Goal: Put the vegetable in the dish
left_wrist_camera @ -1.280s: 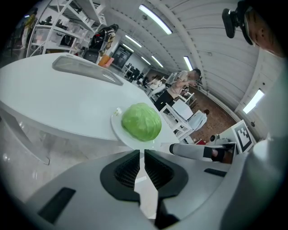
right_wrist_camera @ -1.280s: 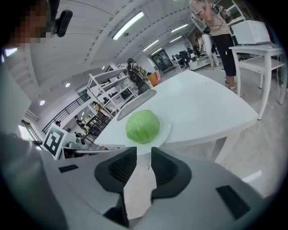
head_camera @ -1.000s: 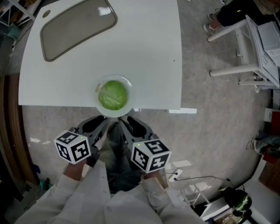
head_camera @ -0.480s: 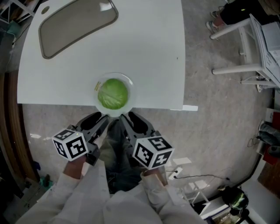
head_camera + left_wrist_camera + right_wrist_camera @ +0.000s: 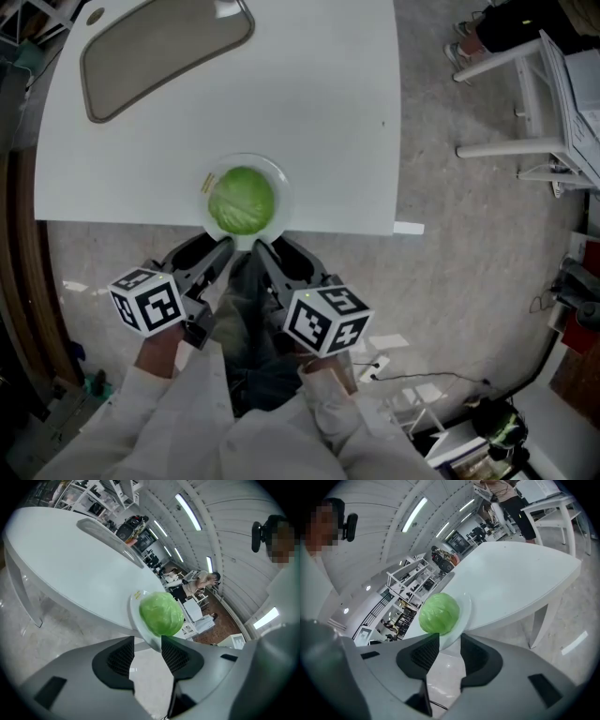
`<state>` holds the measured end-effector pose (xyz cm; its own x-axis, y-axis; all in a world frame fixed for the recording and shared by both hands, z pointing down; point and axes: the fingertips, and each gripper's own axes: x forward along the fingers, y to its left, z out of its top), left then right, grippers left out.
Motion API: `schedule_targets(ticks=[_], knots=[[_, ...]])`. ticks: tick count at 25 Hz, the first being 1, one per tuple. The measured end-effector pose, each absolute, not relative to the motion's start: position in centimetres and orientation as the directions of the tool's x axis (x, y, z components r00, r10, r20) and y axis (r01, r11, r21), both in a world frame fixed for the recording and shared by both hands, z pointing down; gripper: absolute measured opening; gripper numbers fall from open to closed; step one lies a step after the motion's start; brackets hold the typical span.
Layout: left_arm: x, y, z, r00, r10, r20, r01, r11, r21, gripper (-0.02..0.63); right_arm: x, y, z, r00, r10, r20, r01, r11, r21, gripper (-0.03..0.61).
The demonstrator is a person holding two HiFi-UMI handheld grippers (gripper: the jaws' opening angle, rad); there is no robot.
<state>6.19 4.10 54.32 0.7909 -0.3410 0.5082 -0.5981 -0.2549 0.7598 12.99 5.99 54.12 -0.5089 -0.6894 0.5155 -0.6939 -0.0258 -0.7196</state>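
Note:
A round green cabbage [image 5: 242, 200] sits in a white dish [image 5: 277, 184] that overhangs the near edge of the white table [image 5: 319, 112]. My left gripper [image 5: 212, 253] and right gripper [image 5: 281, 253] hover side by side just off that edge, tips close to the dish's near rim. Both sets of jaws have just been opening and now stand open, gripping nothing. In the left gripper view, the cabbage [image 5: 161, 613] and dish rim [image 5: 135, 616] lie just beyond the left gripper [image 5: 147, 645]. The right gripper view shows the cabbage [image 5: 439, 613] and dish [image 5: 465, 610] right ahead of the right gripper [image 5: 450, 645].
A grey oval tray [image 5: 164, 52] lies at the table's far left. White furniture [image 5: 525, 103] and a seated person's legs [image 5: 497, 23] are at the right. Cables and a power strip [image 5: 380, 367] lie on the floor near my feet.
Both grippers' jaws have spread wider and both grippers have rolled slightly. The left marker cube has shifted a little left. The cabbage stays in the dish.

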Motion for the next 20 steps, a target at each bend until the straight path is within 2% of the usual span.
schedule_targets(ticks=[20], knots=[[6.41,3.32,55.05,0.817,-0.33,0.473,-0.551,-0.204,0.809,0.163,12.9,5.07,55.14,-0.536,-0.705,0.465,-0.562,-0.114,-0.819,0.127]])
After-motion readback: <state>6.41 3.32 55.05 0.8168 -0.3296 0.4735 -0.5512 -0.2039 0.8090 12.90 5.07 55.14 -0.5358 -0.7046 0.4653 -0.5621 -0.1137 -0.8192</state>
